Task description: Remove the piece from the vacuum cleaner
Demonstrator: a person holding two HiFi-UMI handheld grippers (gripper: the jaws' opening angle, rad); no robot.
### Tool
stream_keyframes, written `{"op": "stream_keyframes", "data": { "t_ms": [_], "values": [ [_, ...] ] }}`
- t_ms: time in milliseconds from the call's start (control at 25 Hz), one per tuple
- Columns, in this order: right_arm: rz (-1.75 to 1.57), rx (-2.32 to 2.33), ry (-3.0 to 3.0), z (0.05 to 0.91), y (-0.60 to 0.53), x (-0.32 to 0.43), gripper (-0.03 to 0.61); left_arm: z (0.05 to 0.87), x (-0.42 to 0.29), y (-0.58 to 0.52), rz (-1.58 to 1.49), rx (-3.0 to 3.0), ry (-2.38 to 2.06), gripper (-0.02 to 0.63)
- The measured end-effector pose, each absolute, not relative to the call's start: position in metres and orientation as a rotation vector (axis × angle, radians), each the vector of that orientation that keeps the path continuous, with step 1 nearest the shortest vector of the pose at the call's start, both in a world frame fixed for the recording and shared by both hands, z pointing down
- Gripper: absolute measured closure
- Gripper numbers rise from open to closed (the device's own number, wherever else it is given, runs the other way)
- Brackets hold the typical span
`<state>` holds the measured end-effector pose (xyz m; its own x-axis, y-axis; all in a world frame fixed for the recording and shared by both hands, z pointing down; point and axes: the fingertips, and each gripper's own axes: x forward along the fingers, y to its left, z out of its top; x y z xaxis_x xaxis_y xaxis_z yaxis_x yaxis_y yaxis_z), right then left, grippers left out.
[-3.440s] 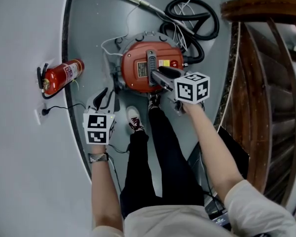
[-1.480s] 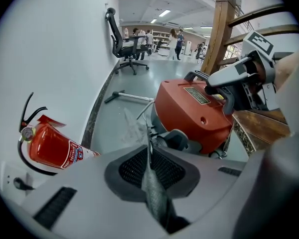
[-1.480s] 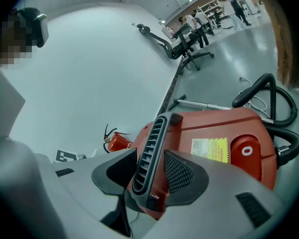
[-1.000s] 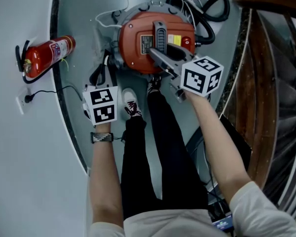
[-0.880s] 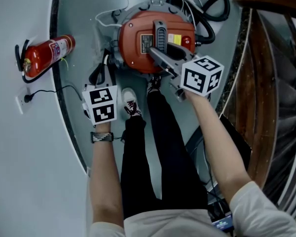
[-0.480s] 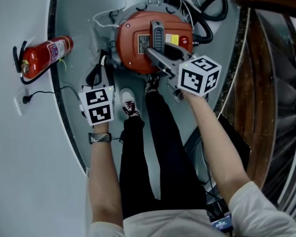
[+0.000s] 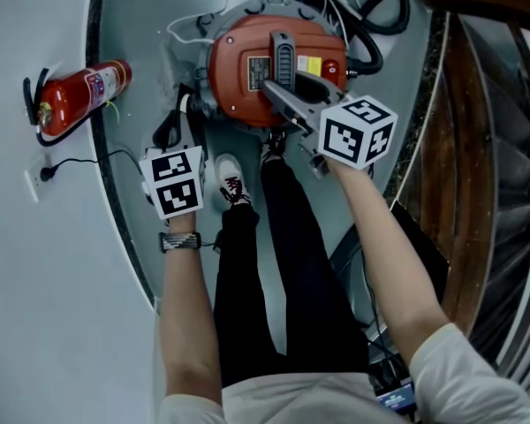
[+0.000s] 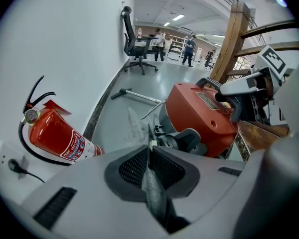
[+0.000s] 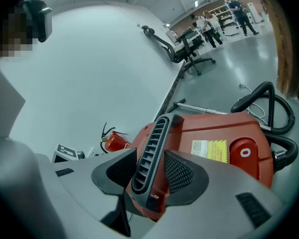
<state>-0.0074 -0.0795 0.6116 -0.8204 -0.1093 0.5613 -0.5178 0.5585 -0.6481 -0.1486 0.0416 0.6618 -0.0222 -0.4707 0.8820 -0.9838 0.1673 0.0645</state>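
Observation:
The red vacuum cleaner (image 7: 244, 76) stands on the grey floor in front of the person's feet. Its black ribbed handle (image 7: 283, 53) runs across the top. My right gripper (image 7: 279, 92) reaches over the lid, and in the right gripper view the handle (image 9: 152, 141) sits between the pads of the right gripper (image 9: 152, 159), which is shut on it. My left gripper (image 7: 183, 117) is at the vacuum's left side. In the left gripper view the left gripper (image 8: 149, 146) is shut on a thin upright latch piece (image 8: 150, 133) beside the vacuum's body (image 8: 199, 114).
A red fire extinguisher (image 7: 81, 97) lies by the white curved wall, with a wall socket (image 7: 34, 182) and cord below it. A black hose (image 7: 375, 26) coils behind the vacuum. A wooden staircase (image 7: 490, 148) stands at the right. The person's shoe (image 7: 232, 182) is near the vacuum.
The head view has come closer to the vacuum and shifted slightly. Both grippers keep their places against the vacuum.

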Motion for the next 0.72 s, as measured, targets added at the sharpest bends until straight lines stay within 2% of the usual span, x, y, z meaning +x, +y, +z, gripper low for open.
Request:
{"op": "stream_keyframes", "data": {
  "t_ms": [720],
  "values": [
    [1.140,0.514,-2.352,0.6108,-0.0787,-0.0077,0.396,0.6622,-0.1522,0.0443,0.764,1.402,-1.633,0.583]
  ]
}}
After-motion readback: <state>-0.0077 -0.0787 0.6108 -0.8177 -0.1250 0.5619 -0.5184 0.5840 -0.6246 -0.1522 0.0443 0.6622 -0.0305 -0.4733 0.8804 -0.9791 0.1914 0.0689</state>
